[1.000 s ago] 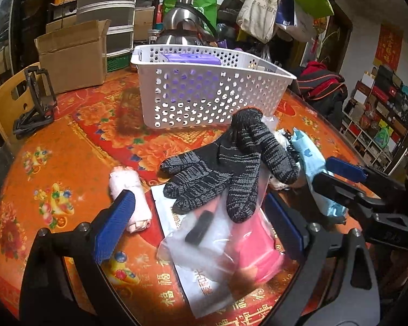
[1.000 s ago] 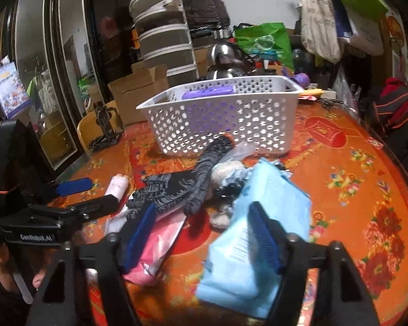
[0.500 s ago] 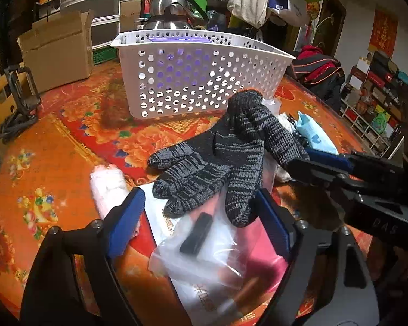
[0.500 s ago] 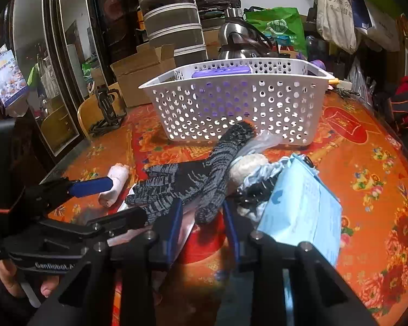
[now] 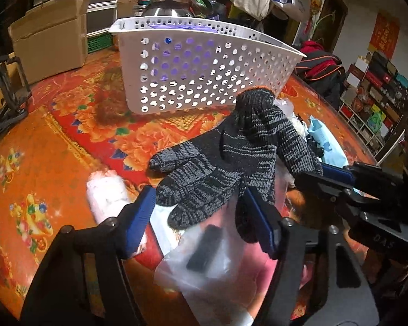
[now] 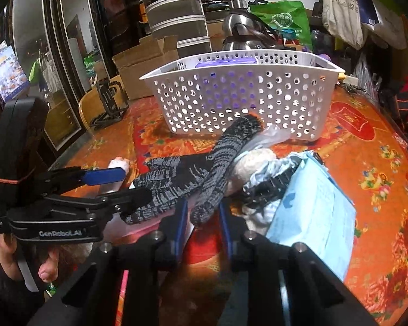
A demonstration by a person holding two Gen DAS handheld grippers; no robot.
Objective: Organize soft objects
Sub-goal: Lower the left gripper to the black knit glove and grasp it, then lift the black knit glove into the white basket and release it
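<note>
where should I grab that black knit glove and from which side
Probably the glove fingers, which splay flat toward the grippers with gaps between them. Come in low from the near side. The cuff leans on clutter by the basket, harder to reach.

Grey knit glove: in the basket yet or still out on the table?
Out. The grey knit glove lies spread on the pile in front of the white basket, cuff toward its wall. Only something purple shows through the basket's holes.

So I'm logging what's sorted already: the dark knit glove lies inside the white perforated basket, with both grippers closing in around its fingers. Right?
Not quite. The dark knit glove lies on the table in front of the white perforated basket, not inside, as the left wrist view shows. The left gripper and right gripper are indeed closing around its fingers.
</note>
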